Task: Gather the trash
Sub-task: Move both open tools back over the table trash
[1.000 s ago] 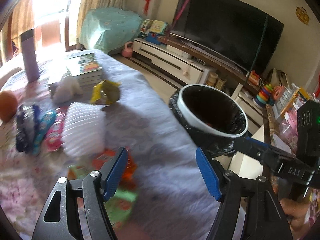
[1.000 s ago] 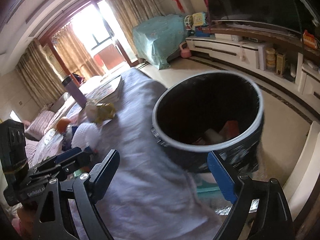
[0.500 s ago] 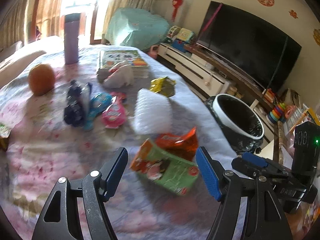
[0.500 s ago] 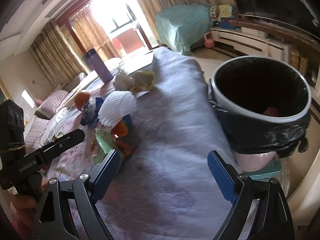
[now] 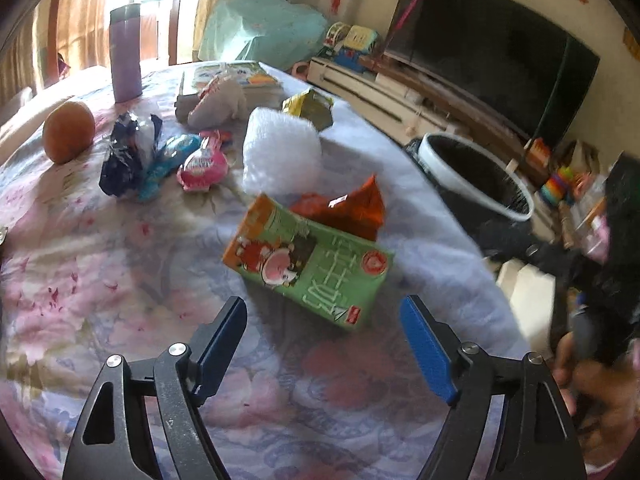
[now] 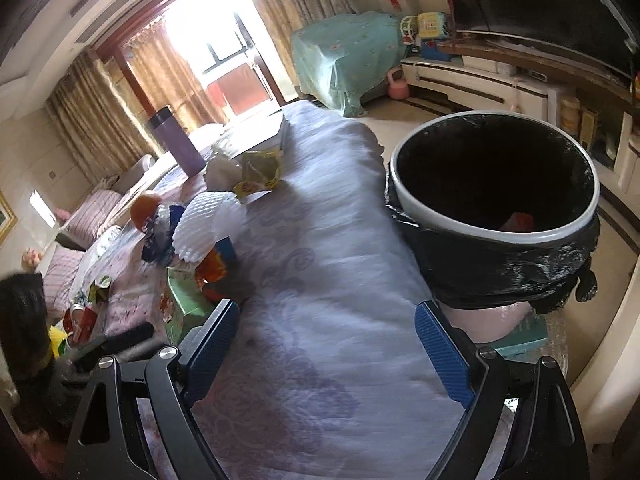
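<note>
A green carton [image 5: 310,264] lies flat on the flowered tablecloth [image 5: 100,264], just ahead of my left gripper [image 5: 326,322], whose jaws are opening with nothing between them. Behind the carton are an orange wrapper [image 5: 352,208], white foam netting [image 5: 280,152], a yellow wrapper [image 5: 310,106] and pink and blue packets [image 5: 200,162]. The black-lined trash bin [image 6: 496,204] stands off the table's right edge, with some trash inside. My right gripper [image 6: 326,326] hovers open and empty over bare cloth beside the bin. The carton [image 6: 180,304] and the foam netting [image 6: 208,220] show at its left.
An orange [image 5: 68,130], a purple flask [image 5: 126,54], a stack of books [image 5: 236,78] and a crumpled tissue [image 5: 220,102] sit further back on the table. A television [image 5: 492,48] and a low cabinet with toys line the far wall. Cans [image 6: 82,320] stand at the table's near left.
The left gripper swung from the bin toward the table's trash, closed in on the green carton, and its jaws widened. The right gripper drew back from the bin; its jaws stayed open.
</note>
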### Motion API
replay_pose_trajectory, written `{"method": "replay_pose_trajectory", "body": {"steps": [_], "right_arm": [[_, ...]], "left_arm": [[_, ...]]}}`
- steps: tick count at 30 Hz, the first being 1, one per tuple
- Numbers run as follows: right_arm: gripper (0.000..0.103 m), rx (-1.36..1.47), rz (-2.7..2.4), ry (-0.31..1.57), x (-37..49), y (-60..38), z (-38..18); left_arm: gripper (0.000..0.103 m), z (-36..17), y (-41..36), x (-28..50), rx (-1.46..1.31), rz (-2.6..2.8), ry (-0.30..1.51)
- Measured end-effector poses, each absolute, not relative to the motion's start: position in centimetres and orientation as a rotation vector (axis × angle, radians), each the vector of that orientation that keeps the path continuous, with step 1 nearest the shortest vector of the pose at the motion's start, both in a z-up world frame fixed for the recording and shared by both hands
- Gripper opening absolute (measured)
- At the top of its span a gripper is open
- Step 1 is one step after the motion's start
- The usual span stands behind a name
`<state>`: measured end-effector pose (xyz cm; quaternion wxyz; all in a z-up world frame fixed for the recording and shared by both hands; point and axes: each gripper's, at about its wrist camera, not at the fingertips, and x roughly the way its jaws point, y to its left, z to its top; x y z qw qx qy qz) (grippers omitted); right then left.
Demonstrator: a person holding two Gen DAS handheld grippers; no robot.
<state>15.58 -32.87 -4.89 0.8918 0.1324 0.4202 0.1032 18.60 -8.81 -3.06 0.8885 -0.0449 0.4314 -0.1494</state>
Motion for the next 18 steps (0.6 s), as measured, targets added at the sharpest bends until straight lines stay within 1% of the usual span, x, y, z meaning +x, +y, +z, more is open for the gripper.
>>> {"method": "replay_pose_trajectory", "body": {"steps": [5,14,18], "right_arm": [[0.091,0.274,0.233,0.869,15.6,-32.5,-4.8],[0.091,0.272,0.329,0.906,16.9,-29.1,-5.9],[0.090,0.272,0.380,0.917,17.9,-27.2,-6.1]], "left_arm": [[0.079,-3.7,-7.4,19.6,-0.100,-0.242,0.916],[0.079,-3.0,-1.2,20.3,-0.151,-0.077,0.898],[0.079,-3.0,-1.2,19.6,-0.172,-0.102,0.902]]}}
